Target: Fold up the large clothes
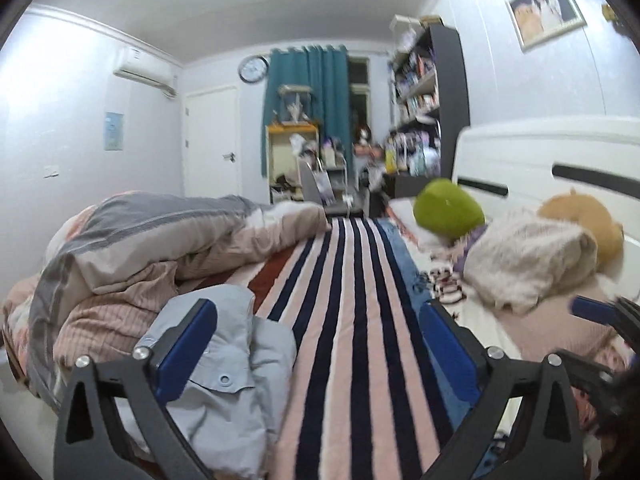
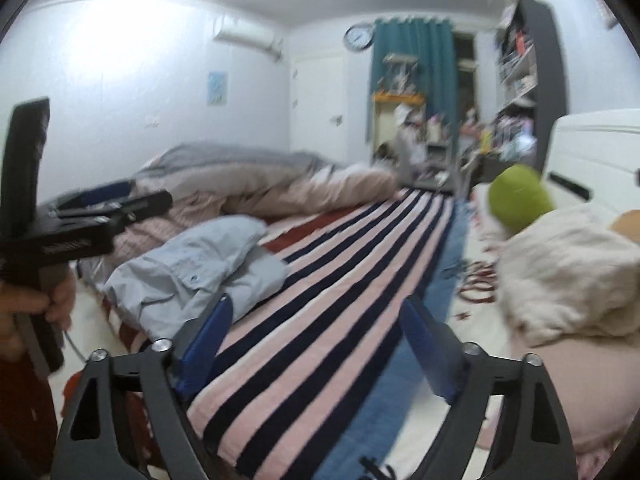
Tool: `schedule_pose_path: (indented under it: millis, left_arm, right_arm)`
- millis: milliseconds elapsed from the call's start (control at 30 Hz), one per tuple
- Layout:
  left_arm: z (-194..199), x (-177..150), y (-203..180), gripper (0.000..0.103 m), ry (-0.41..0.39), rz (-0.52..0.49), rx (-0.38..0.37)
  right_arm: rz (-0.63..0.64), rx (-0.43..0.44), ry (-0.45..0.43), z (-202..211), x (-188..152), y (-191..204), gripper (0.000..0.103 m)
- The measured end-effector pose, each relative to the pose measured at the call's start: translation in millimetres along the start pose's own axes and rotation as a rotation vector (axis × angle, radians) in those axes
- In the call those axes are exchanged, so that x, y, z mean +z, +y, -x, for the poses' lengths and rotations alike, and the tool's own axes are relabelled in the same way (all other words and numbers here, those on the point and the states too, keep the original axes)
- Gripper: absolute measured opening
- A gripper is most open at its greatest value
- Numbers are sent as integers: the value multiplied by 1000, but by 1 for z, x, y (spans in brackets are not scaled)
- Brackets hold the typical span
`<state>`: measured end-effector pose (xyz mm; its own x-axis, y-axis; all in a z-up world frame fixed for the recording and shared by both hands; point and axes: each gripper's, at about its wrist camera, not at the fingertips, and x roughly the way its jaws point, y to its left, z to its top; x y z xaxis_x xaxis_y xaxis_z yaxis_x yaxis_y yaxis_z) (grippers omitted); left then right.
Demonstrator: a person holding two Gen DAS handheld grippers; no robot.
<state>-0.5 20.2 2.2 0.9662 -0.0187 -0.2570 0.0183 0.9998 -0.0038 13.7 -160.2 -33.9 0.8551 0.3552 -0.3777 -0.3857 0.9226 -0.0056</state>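
A crumpled light blue-grey shirt lies on the bed at the near left, on a pink and navy striped blanket. My left gripper is open and empty above the bed, its left finger over the shirt's edge. In the right wrist view the shirt lies left of centre on the striped blanket. My right gripper is open and empty above the blanket, right of the shirt. The left gripper shows at the left edge, held by a hand.
A rumpled grey and pink duvet is heaped at the left. A cream blanket, a green plush and an orange plush lie by the white headboard. Shelves and clutter stand beyond the bed.
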Motion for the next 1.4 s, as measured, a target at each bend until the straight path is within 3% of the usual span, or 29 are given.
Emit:
schedule_pose_path:
  millis: [67,267,433,1000,1400]
  left_arm:
    - [5,-3,-4,100,-18,15,-7]
    - [13,-6,-14,101,-24,10,-26]
    - [16,-7,-16,102,-24,-4,-12]
    - [16,-10,-7,102,-25,-16,53]
    - [26,-10,-15,102,-47,-22,29]
  right_arm:
    - [-13,-27,-39,18,-4,0,103]
    - [-24,-117,-125,58,-8,-4,103]
    - [-57,-126,-158,74,-8,-11,103]
    - [-71,-101,-160,69,-8,-5,103]
    - [-67,-117,-189,76,-11,-5,103]
